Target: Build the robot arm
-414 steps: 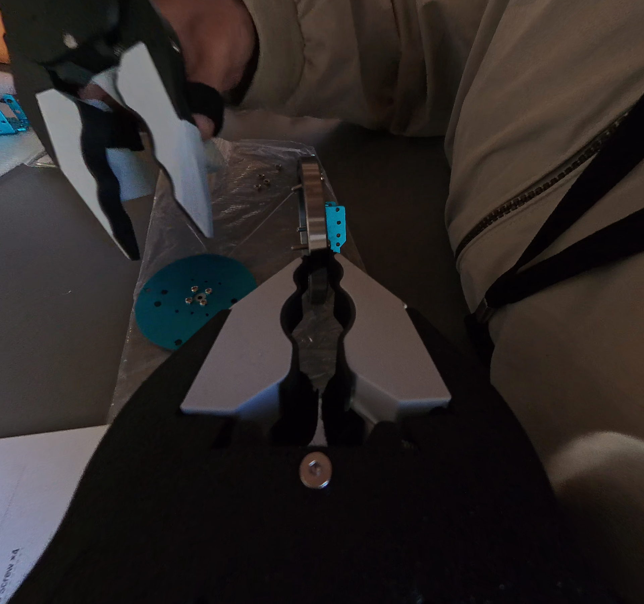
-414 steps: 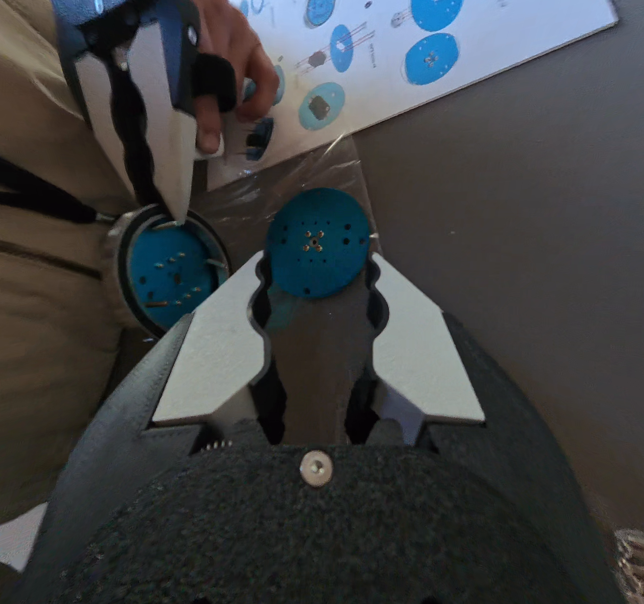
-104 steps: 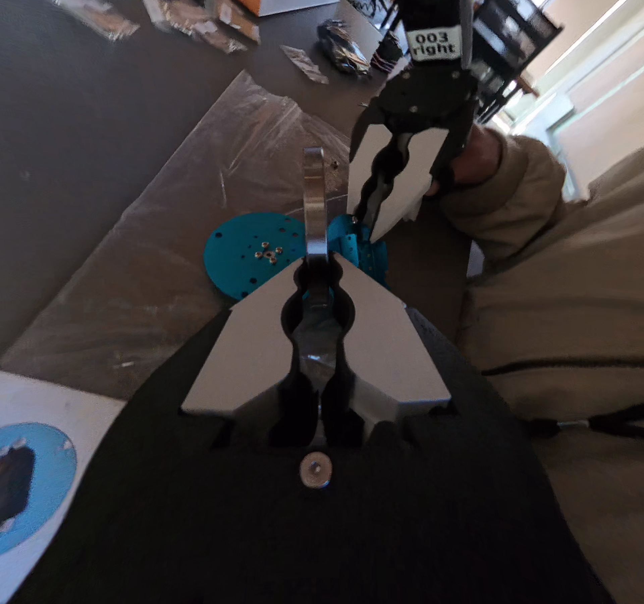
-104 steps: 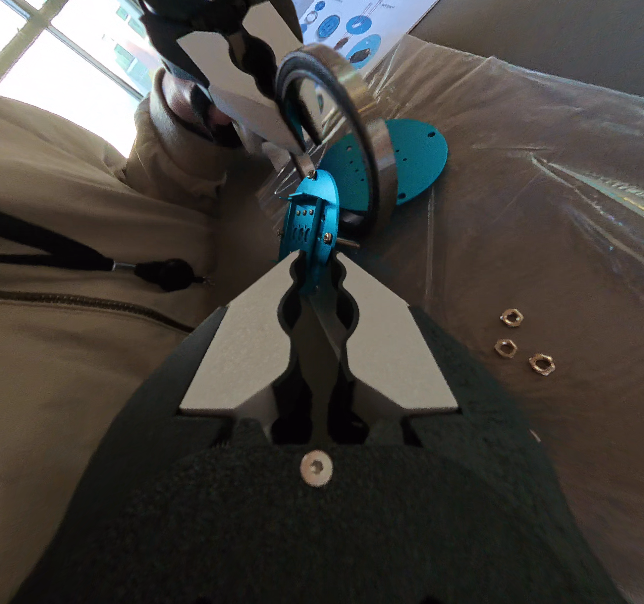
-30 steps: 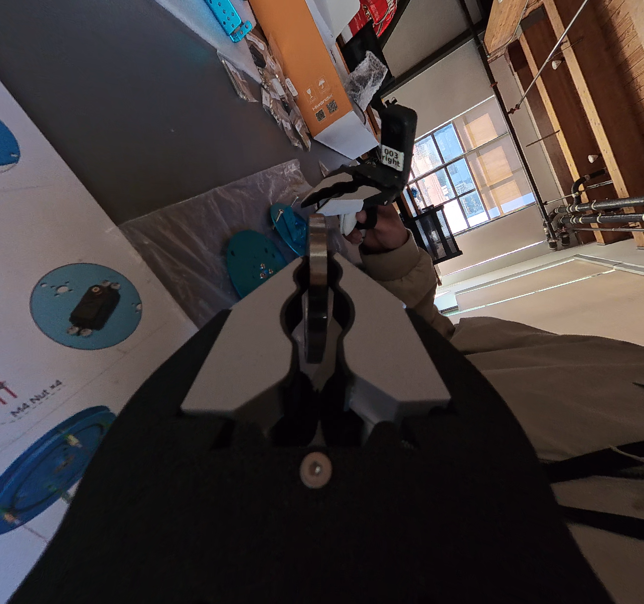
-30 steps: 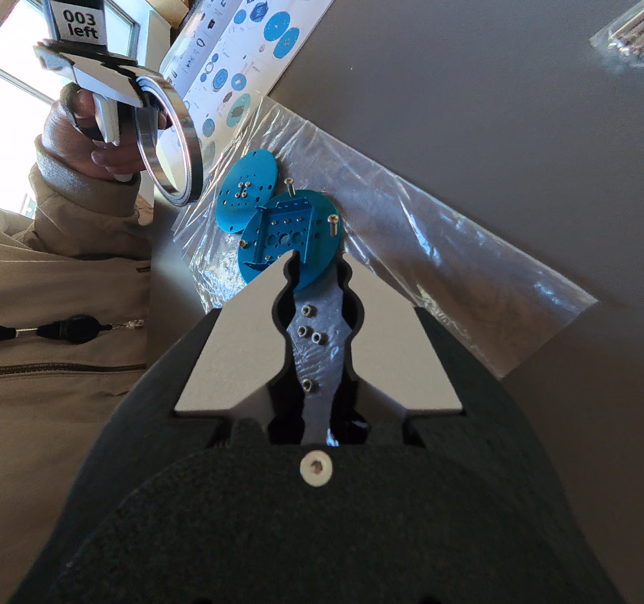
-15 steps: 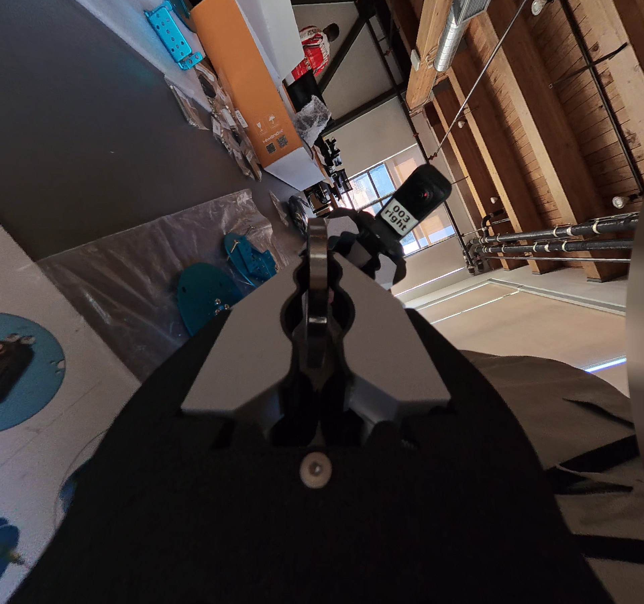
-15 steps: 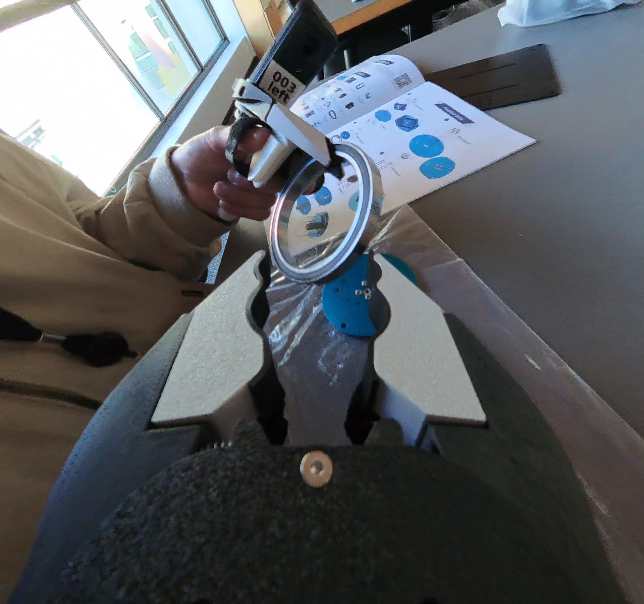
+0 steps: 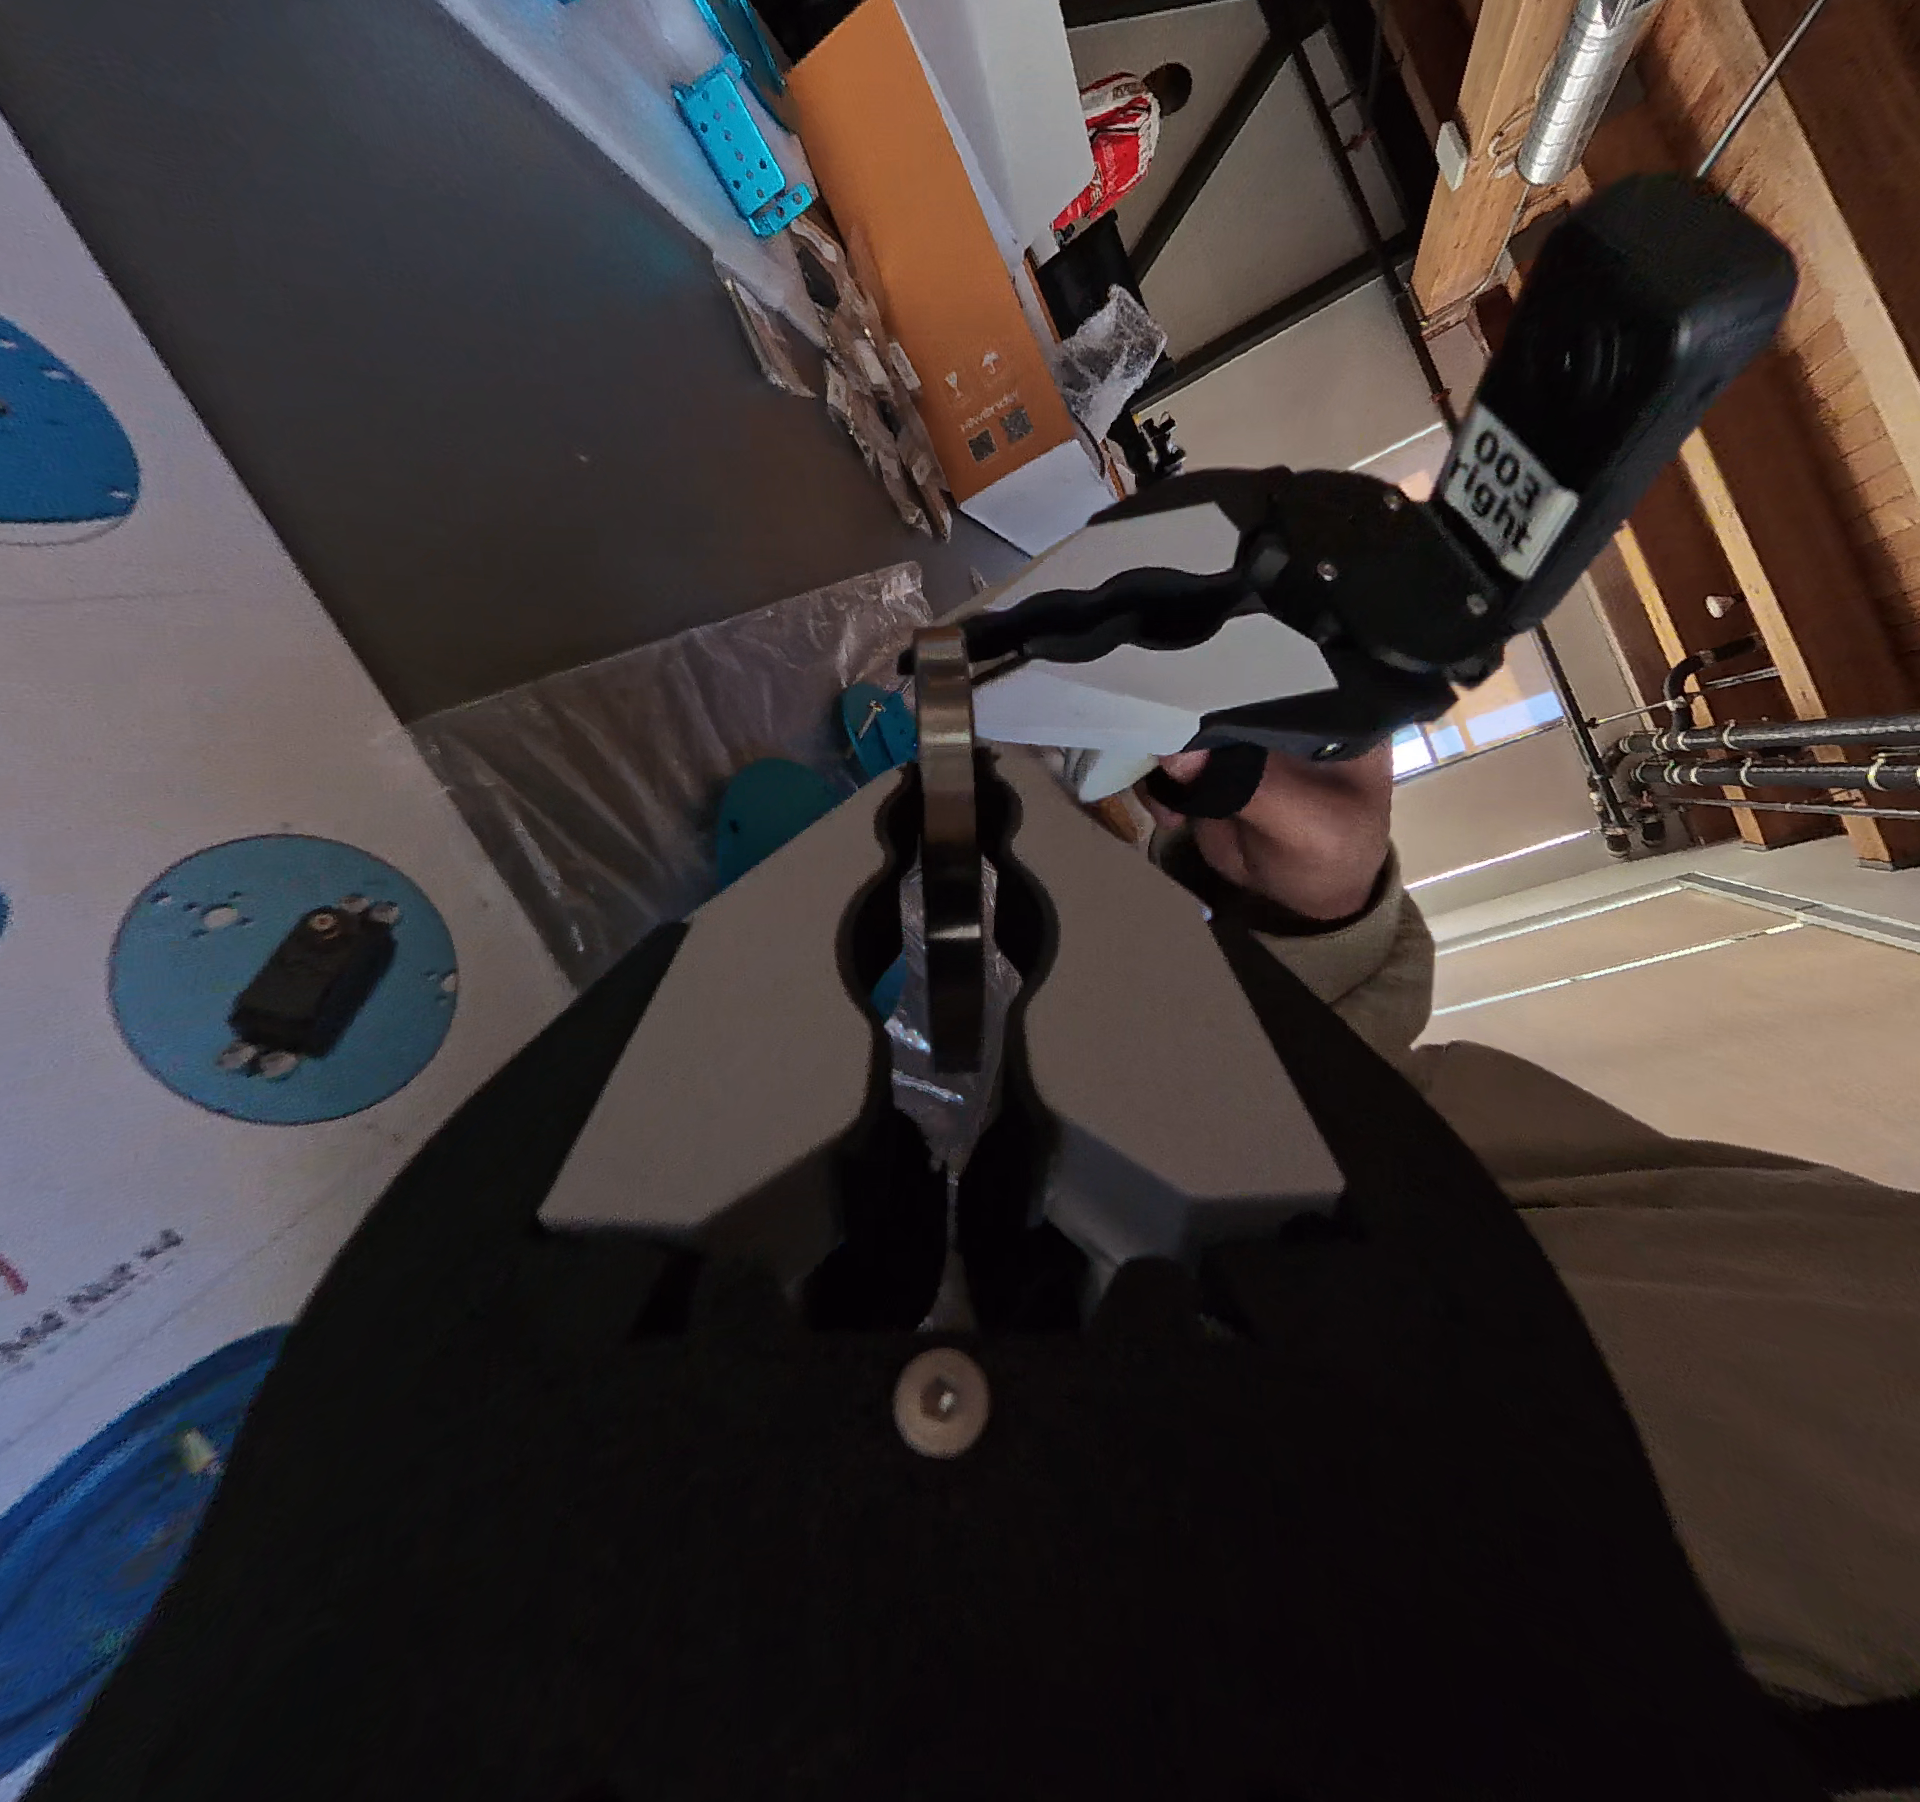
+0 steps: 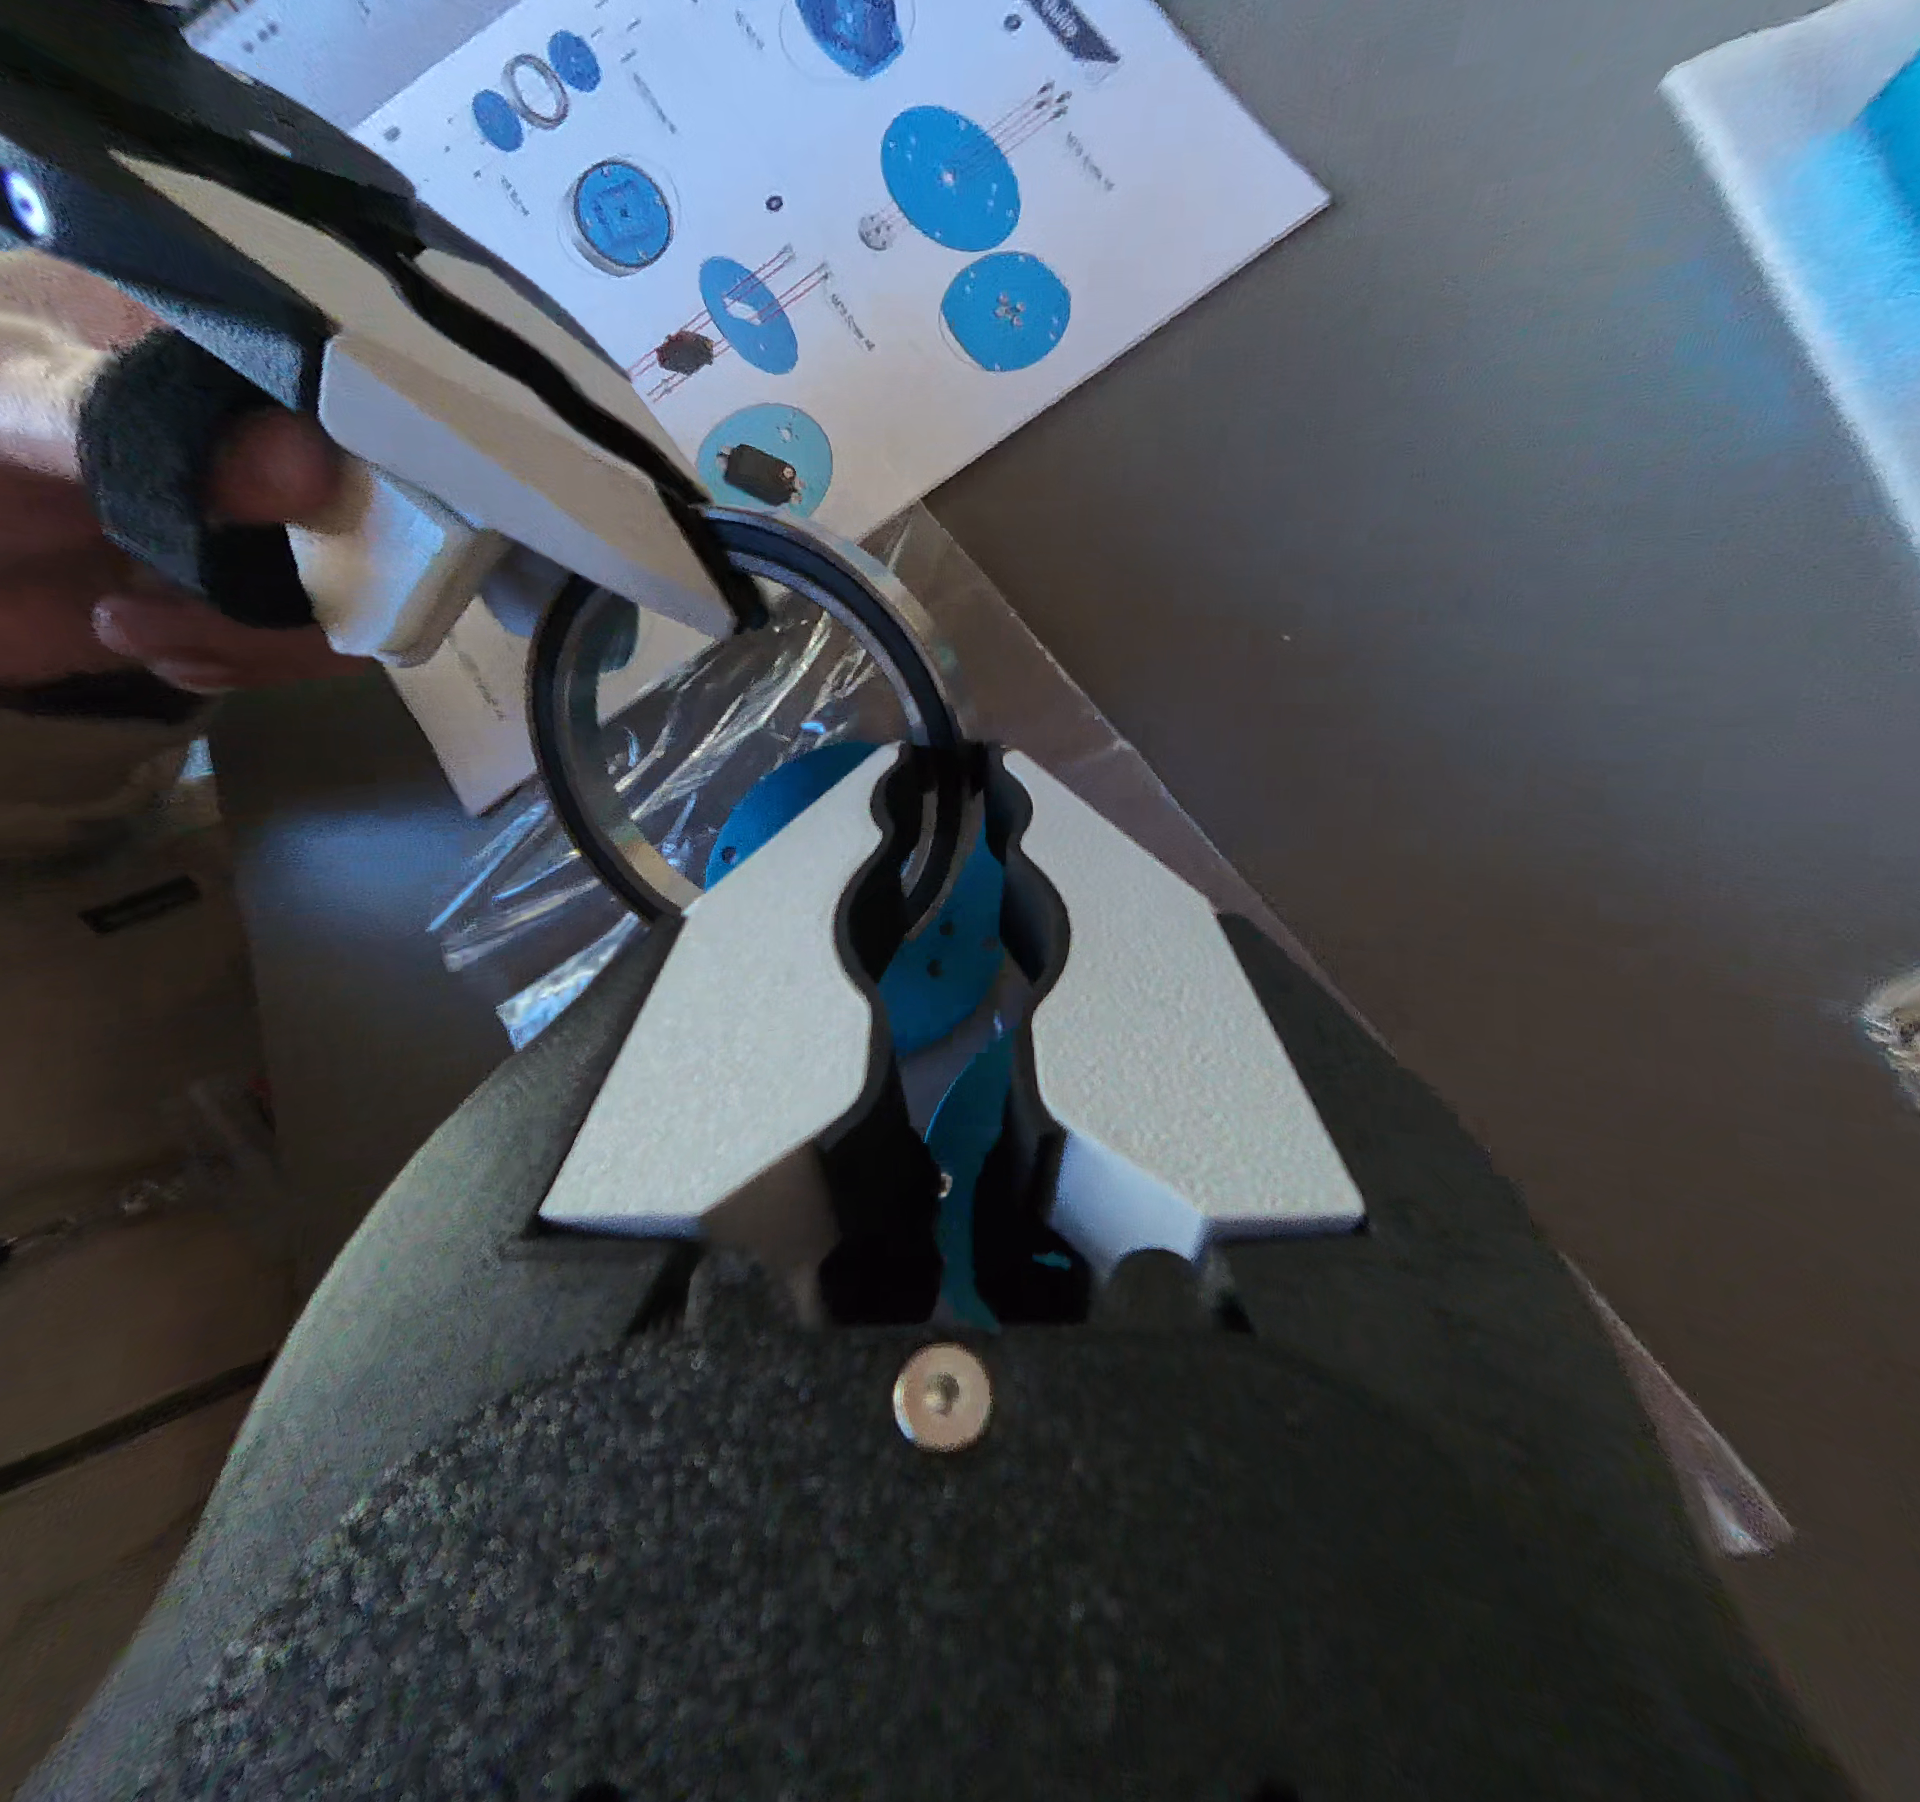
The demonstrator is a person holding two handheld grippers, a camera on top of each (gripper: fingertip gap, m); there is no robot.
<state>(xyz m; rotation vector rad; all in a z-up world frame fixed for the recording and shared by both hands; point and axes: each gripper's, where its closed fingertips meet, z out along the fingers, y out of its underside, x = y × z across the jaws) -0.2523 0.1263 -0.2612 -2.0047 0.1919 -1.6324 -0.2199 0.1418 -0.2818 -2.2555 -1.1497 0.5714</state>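
A big metal ring (image 9: 948, 848) with a dark inner lining is clamped edge-on between the fingers of the left hand-held gripper (image 9: 948, 796), held up in the air above the tabletop (image 9: 416, 318). The right hand-held gripper (image 10: 940, 765) is seen nearly closed around the far side of that same ring (image 10: 727, 713), its tips pinching the rim, so the ring is gripped from both ends at once. From the left wrist view, the right hand-held gripper (image 9: 935, 656) comes in from the right, with a hand (image 9: 1278, 838) in a beige sleeve wrapped around its handle.

Below the ring a clear plastic bag (image 9: 644, 744) is spread on the dark grey tabletop, and two blue round plates (image 10: 935, 942) full of small holes are lying on it. An instruction sheet (image 10: 831, 194) with blue part drawings is laid flat just beyond the bag. Farther off, an orange and white box (image 9: 935, 277) and some blue perforated brackets (image 9: 738, 152) can be made out on a white sheet.
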